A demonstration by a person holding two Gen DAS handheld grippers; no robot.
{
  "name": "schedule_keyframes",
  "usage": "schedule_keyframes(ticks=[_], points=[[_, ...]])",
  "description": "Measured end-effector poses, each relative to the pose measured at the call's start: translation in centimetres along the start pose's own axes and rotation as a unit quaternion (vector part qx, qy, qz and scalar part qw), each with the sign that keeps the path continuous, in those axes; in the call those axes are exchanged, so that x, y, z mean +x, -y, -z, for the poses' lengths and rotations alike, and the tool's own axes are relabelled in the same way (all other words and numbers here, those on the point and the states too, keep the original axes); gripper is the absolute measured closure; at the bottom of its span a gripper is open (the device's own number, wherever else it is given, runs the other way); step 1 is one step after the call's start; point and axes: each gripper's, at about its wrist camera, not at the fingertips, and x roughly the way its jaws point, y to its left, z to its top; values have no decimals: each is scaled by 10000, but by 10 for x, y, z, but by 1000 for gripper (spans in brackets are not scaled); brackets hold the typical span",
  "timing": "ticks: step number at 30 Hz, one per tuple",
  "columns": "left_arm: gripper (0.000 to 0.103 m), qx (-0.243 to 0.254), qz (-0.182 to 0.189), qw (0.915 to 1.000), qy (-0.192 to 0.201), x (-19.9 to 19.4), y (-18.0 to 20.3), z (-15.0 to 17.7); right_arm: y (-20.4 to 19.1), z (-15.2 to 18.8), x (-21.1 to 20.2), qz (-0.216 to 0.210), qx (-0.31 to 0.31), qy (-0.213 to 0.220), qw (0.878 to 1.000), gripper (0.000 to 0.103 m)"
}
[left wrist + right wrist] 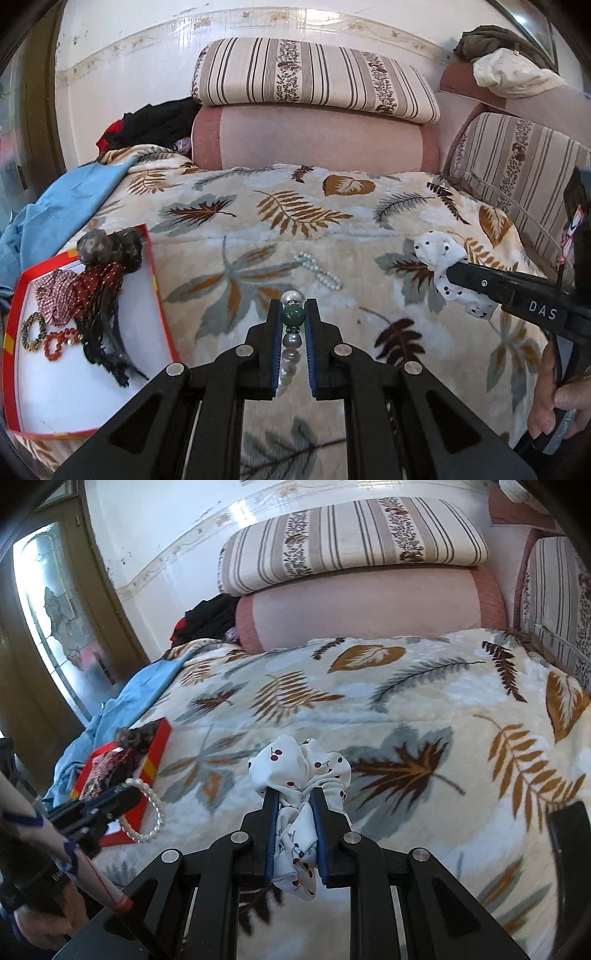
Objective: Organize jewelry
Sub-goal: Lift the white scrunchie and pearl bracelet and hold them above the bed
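Note:
My left gripper (292,306) is shut on a pearl bracelet (291,332) with a green bead, held above the leaf-print blanket; the bracelet hangs as a loop in the right wrist view (147,812). My right gripper (293,794) is shut on a white cherry-print scrunchie (299,768), which also shows in the left wrist view (439,254). A red-rimmed box (159,291) at the left holds scrunchies, dark hair pieces and small bracelets. A pale bead necklace (317,269) lies on the blanket ahead of the left gripper.
The leaf-print blanket (295,214) covers the bed. Striped and pink cushions (314,110) stand at the back. Blue cloth (55,214) and dark clothes (155,122) lie at the left. A door (55,627) is at the far left.

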Motion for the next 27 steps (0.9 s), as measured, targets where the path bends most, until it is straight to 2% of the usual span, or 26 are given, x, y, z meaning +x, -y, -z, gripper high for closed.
schedule_keyframes(ticks=[7, 11, 27], points=[[92, 124, -116, 9997, 198, -7, 0, 9, -32, 29, -10, -32, -72, -33, 10000, 84], [92, 106, -143, 9996, 227, -6, -3, 11, -45, 42, -5, 142, -311, -195, 9992, 84], [92, 128, -210, 9996, 132, 8, -4, 15, -53, 41, 5, 344, -625, -260, 9971, 84]])
